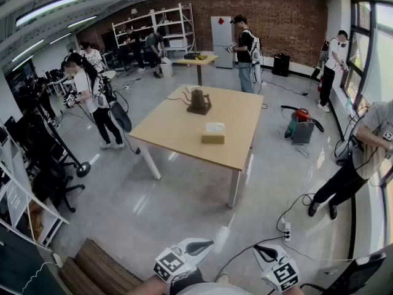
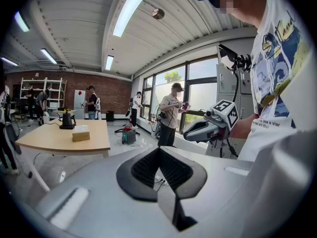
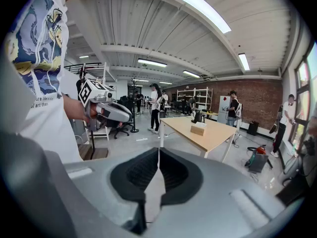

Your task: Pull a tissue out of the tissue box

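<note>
The tissue box [image 1: 213, 135] sits mid-table [image 1: 178, 131], its long side across my view and a white tissue [image 1: 215, 126] standing up on top. It lies straight ahead, well apart from me over open floor. My left gripper [image 1: 206, 245] and right gripper [image 1: 261, 251] are both closed and empty, low by my body, and neither is clearly nearer.
</note>
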The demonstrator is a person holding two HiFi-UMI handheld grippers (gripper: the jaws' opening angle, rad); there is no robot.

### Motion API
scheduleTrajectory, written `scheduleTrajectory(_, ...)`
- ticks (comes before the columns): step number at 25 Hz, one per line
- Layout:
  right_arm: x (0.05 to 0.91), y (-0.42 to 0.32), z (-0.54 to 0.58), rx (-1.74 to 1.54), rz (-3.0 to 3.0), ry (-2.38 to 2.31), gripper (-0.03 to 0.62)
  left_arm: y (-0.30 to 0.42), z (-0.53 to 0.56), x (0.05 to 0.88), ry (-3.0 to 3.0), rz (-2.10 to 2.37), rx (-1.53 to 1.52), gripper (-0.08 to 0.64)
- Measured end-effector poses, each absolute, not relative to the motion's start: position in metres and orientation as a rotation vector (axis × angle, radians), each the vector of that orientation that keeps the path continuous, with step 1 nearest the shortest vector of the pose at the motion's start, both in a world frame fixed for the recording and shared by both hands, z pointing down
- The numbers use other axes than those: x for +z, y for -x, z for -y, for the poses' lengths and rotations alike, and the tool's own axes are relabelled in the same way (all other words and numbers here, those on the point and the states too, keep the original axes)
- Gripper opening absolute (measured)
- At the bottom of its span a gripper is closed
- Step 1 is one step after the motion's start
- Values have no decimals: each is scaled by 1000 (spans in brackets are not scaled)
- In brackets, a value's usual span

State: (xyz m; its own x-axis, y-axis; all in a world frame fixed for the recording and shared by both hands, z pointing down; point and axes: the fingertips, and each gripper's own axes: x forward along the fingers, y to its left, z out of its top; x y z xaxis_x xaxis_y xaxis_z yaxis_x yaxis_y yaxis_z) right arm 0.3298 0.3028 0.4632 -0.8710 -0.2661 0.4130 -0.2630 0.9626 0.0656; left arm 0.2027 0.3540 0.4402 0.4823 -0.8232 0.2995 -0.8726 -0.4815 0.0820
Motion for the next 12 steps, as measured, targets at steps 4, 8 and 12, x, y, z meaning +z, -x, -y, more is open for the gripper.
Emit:
scheduleTrajectory(4, 468, -320, -298, -8, 2687, -375, 12, -194, -349, 446, -2489, 1457, 306, 6)
scheduleTrajectory(8, 470, -317, -293, -7, 2679, -385, 12, -189, -342, 449, -2487, 1446, 299, 6)
scheduleTrajectory(12, 472, -308, -289, 19, 2665, -386, 12, -181, -331, 449, -2505, 1425, 305, 6)
